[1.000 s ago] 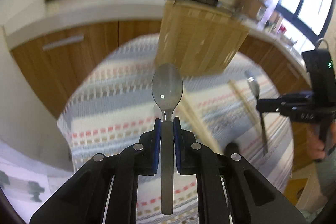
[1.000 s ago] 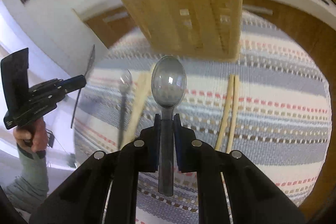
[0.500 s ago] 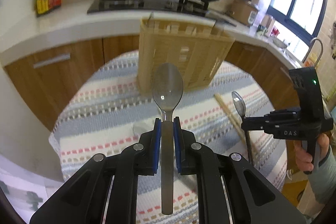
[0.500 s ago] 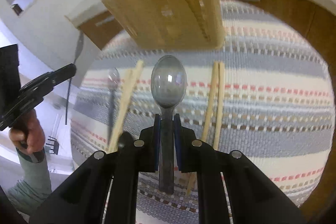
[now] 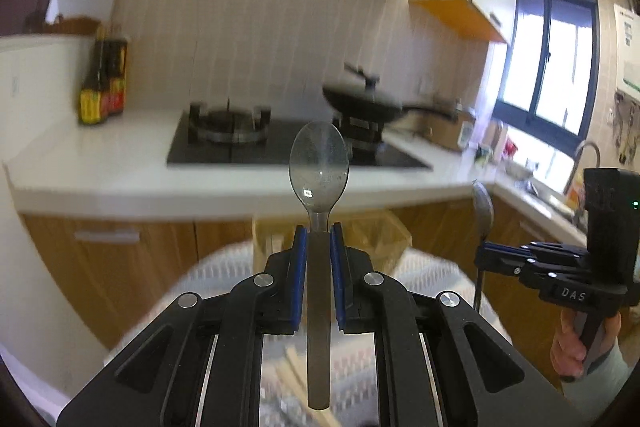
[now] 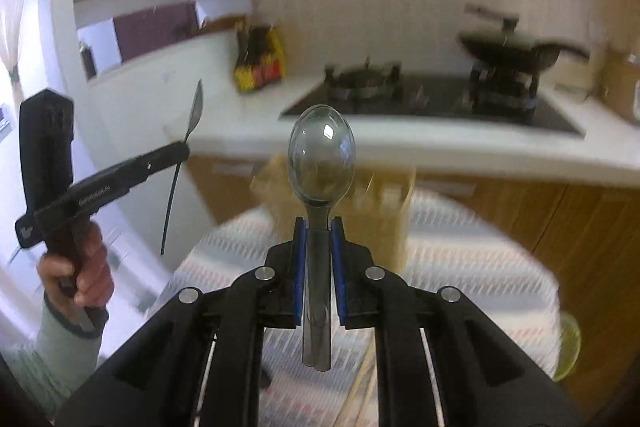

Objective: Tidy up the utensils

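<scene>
My left gripper (image 5: 319, 231) is shut on the neck of a steel spoon (image 5: 319, 167), its bowl pointing forward and up. My right gripper (image 6: 319, 225) is shut on a second steel spoon (image 6: 322, 155) the same way. Both are raised above the striped tablecloth (image 6: 472, 255). A bamboo utensil holder (image 6: 384, 211) stands at the table's far side, blurred and partly hidden behind each spoon. Wooden chopsticks (image 5: 294, 371) lie on the cloth below the left gripper, and another pair (image 6: 358, 387) shows below the right. In the left wrist view the right gripper (image 5: 480, 253) appears at the right with its spoon (image 5: 483, 205).
A white counter (image 5: 120, 163) with a gas hob (image 5: 240, 143), a black pan (image 5: 368, 103) and sauce bottles (image 5: 102, 87) runs behind the table. Wooden cabinets (image 5: 100, 267) stand below it. A window (image 5: 552, 83) and sink tap (image 5: 586, 151) are at the right.
Both grippers have risen and tilted upward with their spoons still held. The table and holder have dropped low in view, and the counter and wall now fill the frames.
</scene>
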